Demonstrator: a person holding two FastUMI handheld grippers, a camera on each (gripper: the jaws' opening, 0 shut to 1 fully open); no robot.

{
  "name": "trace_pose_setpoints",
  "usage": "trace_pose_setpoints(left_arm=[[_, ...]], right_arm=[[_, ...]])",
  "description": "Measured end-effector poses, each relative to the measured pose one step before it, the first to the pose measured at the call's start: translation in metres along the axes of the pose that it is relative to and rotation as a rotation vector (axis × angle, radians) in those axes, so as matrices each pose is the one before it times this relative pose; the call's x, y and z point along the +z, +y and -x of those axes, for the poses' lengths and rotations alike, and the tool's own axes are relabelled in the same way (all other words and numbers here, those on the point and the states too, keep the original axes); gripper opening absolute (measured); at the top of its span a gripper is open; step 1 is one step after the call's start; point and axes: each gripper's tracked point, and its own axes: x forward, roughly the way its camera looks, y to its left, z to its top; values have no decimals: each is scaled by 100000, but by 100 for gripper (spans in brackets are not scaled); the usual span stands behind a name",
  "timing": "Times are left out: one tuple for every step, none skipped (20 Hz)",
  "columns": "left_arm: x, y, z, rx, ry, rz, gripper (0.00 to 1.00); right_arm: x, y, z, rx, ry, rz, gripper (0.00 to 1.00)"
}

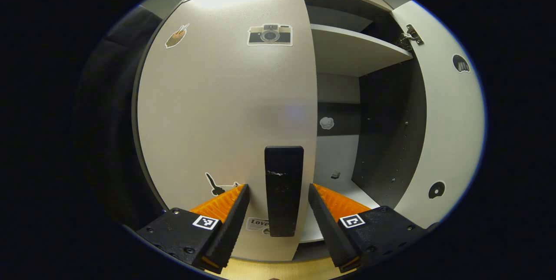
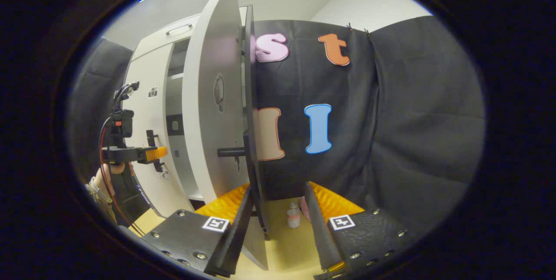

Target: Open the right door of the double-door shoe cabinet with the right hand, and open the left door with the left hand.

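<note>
So the booth has black cloth walls (image 2: 391,119) and a pale wood floor (image 2: 286,245), with one small bottle (image 2: 294,218) standing on it. The shoe cabinet (image 1: 347,50) has two doors. The right door (image 2: 213,110) is swung wide open, its edge sitting between the right gripper (image 2: 278,210) fingers, which are spread and not pinching it. The left door (image 1: 226,97) looks closed, and its black handle (image 1: 284,189) stands between the left gripper (image 1: 278,210) fingers, also spread with gaps either side. Inside I count one shelf (image 1: 352,47). Stickers on the left door: four.
</note>
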Motion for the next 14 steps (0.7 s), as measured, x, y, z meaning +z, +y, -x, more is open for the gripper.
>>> trace_pose_setpoints(left_arm=[[-10, 264, -49, 706, -79, -228, 83], [46, -6, 43, 200, -479, 552, 80], [11, 21, -65, 149, -250, 319, 75], [-34, 32, 32, 47, 100, -213, 76], [58, 18, 7, 90, -582, -545, 71], [70, -74, 43, -230, -572, -444, 69], [-30, -79, -126, 45, -55, -1113, 58], [-20, -165, -15, -195, -57, -625, 59], [42, -230, -41, 27, -349, -543, 54], [-2, -401, 118, -620, -357, -324, 51], [68, 12, -215, 756, -433, -1170, 39], [-61, 31, 133, 243, 382, -647, 36], [47, -6, 37, -282, -303, 341, 35], [52, -50, -7, -482, -203, 601, 35]], right_arm=[[-50, 43, -54, 82, 113, 10, 69], [-34, -48, 27, 78, 130, -133, 67], [-5, 59, -34, 28, 29, -89, 69], [19, -40, 23, 107, 24, -91, 69], [-52, 48, -70, 145, 60, -236, 69], [37, -28, 11, 158, 164, -337, 69], [-59, 13, -19, 51, 347, -338, 69], [25, -40, 35, -55, 152, -69, 67], [-39, 17, -70, -48, 40, 247, 69], [26, -27, 31, -4, -112, 241, 69], [7, 57, -14, -46, 9, 16, 69], [49, -21, 53, -11, -154, -232, 69], [-55, 0, -90, 195, -41, -354, 69], [8, 20, 60, 282, -191, -568, 69]])
